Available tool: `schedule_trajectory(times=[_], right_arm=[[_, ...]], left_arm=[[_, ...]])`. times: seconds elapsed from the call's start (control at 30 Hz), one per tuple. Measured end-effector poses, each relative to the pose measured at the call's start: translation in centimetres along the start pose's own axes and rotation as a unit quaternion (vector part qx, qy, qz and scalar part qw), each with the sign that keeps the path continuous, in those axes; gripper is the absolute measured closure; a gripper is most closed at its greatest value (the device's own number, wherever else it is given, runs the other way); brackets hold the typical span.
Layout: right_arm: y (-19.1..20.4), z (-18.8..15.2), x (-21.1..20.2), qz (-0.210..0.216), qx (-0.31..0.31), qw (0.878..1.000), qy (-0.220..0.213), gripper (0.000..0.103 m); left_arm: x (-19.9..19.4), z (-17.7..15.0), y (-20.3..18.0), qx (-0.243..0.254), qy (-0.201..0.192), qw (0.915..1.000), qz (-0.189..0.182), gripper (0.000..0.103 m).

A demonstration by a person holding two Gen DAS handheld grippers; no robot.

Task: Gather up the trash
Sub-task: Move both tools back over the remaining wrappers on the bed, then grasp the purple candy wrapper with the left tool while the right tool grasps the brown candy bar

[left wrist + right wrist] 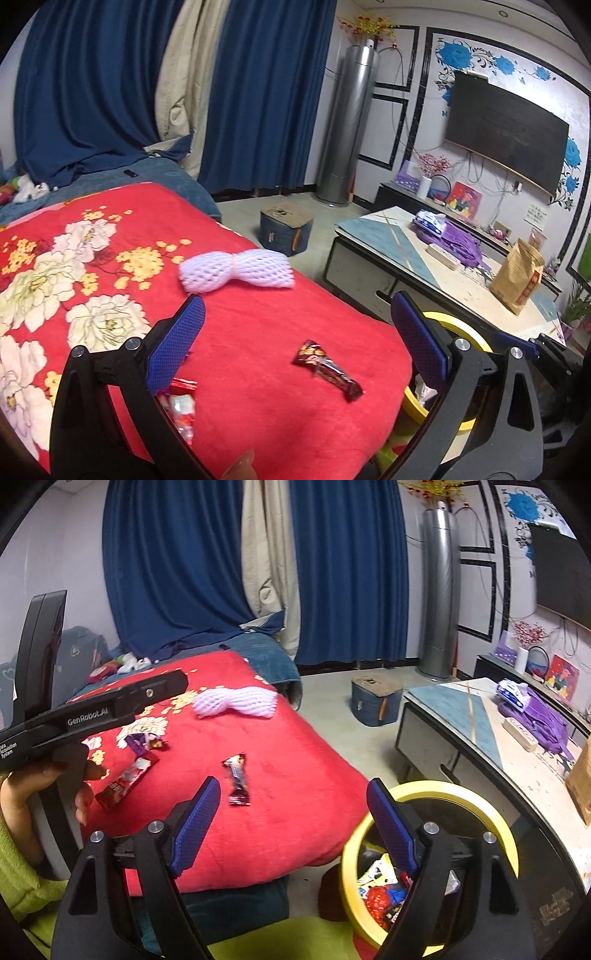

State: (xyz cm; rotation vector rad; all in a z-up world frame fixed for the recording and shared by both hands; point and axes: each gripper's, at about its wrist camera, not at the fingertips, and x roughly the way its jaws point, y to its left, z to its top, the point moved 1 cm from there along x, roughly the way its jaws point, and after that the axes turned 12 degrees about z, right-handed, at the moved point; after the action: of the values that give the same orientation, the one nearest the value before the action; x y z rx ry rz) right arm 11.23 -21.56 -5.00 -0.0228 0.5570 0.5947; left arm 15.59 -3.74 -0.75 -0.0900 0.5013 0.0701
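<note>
The left gripper [297, 332] is wide open with nothing in it, and a red wrapper [181, 406] lies under its left finger. A dark candy wrapper [327, 369] lies on the red blanket [240, 332] between its fingers. The right gripper [293, 823] is open and empty too, and the yellow bin [424, 849] with trash sits under its right finger.

Yellow bin [454, 325] mostly behind the fingers, red wrapper [181, 406] half hidden, lettering illegible

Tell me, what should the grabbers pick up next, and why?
Probably the dark candy wrapper: the open, empty right gripper could dip toward it. It lies loose on the red blanket, the nearest piece to the yellow bin already holding trash.
</note>
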Motion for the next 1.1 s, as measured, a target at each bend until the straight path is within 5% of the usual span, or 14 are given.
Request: schedule_trajectory(times=[0.53, 0.83, 0.97, 1.1], right_arm=[[4.0, 0.3, 4.3, 0.042, -0.033, 0.998, 0.036, 0.023], [4.0, 0.3, 7.8, 0.050, -0.033, 0.996, 0.063, 0.025], [3.5, 0.2, 10.1, 0.053, -0.026, 0.995, 0.086, 0.033], [2.6, -0.1, 12.2, 0.053, -0.007, 0.993, 0.103, 0.039]], left_arm=[[0.3, 0.1, 5.0, -0.028, 0.026, 0.9983, 0.044, 0.011], [1.3, -0.3, 8.8, -0.070, 0.069, 0.9947, 0.030, 0.011], [1.8, -1.0, 9.8, -0.075, 0.090, 0.9928, 0.023, 0.011], [2.6, -2.0, 10.1, -0.074, 0.119, 0.9901, 0.008, 0.026]])
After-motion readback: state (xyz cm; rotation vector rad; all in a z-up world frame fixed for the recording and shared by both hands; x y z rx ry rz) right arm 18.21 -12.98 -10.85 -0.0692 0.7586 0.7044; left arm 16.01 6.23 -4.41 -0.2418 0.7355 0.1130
